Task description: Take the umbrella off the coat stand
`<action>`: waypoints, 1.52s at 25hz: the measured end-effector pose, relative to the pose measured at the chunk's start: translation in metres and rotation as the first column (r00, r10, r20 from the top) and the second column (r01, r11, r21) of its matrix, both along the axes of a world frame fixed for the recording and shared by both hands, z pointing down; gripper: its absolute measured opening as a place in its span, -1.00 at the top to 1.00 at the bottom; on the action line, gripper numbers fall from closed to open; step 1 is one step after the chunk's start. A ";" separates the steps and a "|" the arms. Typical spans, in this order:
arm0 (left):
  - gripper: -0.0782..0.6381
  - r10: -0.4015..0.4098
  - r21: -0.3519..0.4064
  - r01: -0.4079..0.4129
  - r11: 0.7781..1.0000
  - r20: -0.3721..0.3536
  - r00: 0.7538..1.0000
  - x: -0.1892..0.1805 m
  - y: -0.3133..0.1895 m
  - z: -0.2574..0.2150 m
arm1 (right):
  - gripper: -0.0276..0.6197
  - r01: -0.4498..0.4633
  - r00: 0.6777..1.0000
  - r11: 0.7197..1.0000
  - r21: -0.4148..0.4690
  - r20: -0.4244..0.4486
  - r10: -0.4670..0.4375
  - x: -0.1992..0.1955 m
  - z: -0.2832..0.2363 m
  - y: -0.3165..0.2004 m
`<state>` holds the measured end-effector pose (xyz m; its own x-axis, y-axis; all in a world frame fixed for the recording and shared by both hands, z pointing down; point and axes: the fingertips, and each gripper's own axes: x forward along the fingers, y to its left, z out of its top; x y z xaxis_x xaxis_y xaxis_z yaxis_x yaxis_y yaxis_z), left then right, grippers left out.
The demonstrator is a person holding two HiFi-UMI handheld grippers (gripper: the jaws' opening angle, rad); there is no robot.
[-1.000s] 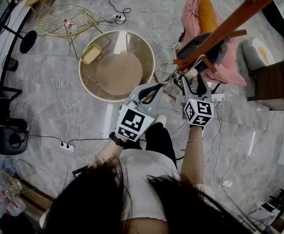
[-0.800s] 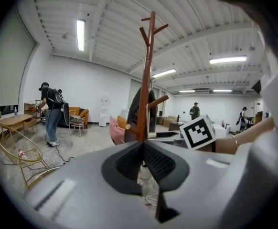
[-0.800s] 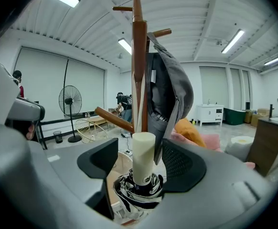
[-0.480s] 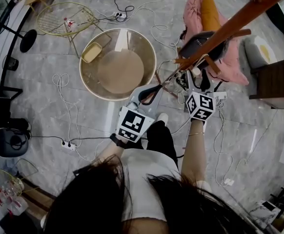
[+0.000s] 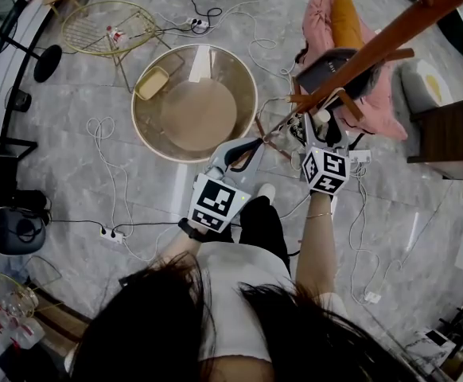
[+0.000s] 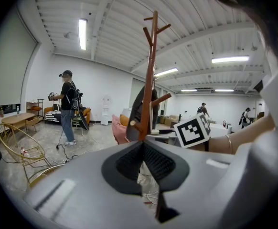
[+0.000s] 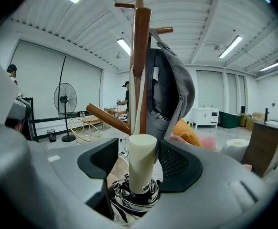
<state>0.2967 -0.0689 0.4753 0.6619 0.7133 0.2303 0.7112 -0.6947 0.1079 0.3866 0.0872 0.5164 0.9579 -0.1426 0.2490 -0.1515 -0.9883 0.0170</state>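
The wooden coat stand (image 5: 375, 42) slants down from the upper right of the head view. A folded umbrella (image 7: 141, 163) with a cream handle and black-and-white canopy stands upright between my right gripper's (image 7: 138, 152) jaws, close against the pole (image 7: 140, 70); its pale strap runs up along the pole. The right gripper is shut on the umbrella, whose handle (image 5: 320, 118) shows just beyond the gripper (image 5: 317, 134). A grey cloth item (image 7: 170, 89) hangs on the stand above it. My left gripper (image 5: 251, 146) is shut on nothing, left of the pole (image 6: 148, 89).
A round glass-topped table (image 5: 140, 126) stands on the floor to the left. A pink armchair (image 5: 327, 6) sits behind the stand, a dark wooden side table (image 5: 442, 138) to the right. Cables (image 5: 108, 146) trail over the floor. A person (image 6: 66, 106) stands far off.
My right gripper has shifted slightly right and away along the stand, the umbrella handle moving with it. The left gripper has hardly moved.
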 end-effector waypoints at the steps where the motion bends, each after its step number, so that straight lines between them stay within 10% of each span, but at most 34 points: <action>1: 0.62 0.000 0.001 0.000 1.000 0.000 1.000 0.000 0.000 0.000 | 0.11 0.005 1.000 1.000 -0.006 0.007 -0.005 0.002 0.002 -0.002; 8: 0.62 -0.012 0.000 0.012 1.000 -0.005 1.000 0.001 -0.006 -0.003 | 0.43 -0.024 1.000 1.000 0.007 0.019 0.024 0.008 0.005 0.001; 38: 0.62 0.002 -0.011 -0.003 1.000 -0.062 0.998 -0.024 -0.004 -0.029 | 0.43 -0.069 0.995 0.997 0.040 -0.063 0.072 -0.062 -0.039 0.013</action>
<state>0.2723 -0.0724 0.4461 0.6729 0.7172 0.1811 0.7184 -0.6920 0.0711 0.3248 0.1005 0.4774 0.9798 -0.0821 0.1821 -0.0811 -0.9966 -0.0133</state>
